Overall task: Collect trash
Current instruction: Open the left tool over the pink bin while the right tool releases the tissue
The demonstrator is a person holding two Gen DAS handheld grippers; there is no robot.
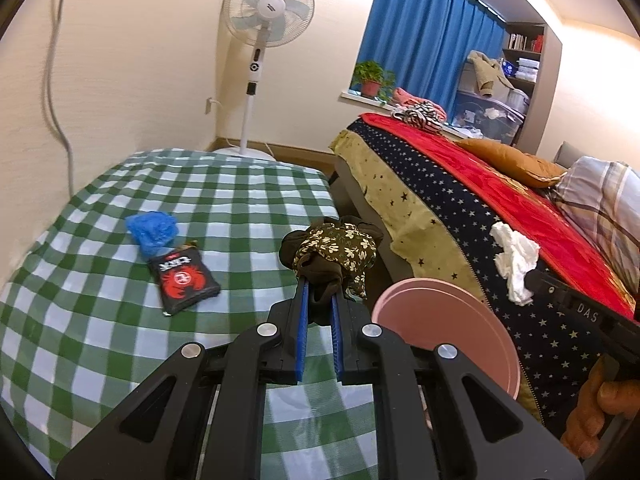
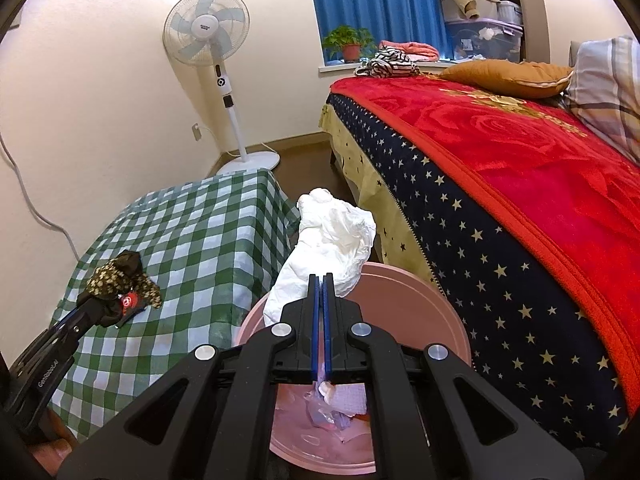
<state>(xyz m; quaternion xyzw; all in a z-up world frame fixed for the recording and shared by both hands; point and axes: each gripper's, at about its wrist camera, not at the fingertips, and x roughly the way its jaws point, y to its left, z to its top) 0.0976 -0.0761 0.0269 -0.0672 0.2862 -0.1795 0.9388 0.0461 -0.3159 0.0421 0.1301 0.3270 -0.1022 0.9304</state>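
My left gripper (image 1: 320,286) is shut on a dark floral cloth (image 1: 334,250) and holds it above the green checked table (image 1: 120,320); it also shows in the right wrist view (image 2: 120,280). My right gripper (image 2: 322,280) is shut on a crumpled white tissue (image 2: 332,240) and holds it over the pink trash bin (image 2: 420,300). The tissue also shows in the left wrist view (image 1: 514,258), right of the bin (image 1: 448,328). A black snack packet with a red crab (image 1: 184,280) and a crumpled blue wad (image 1: 152,230) lie on the table.
The bin holds some wrappers (image 2: 332,404). A bed with a red blanket (image 2: 540,160) and starred cover stands on the right. A standing fan (image 2: 216,40) is in the corner. A brown cushion (image 2: 504,74) and clothes lie on the bed.
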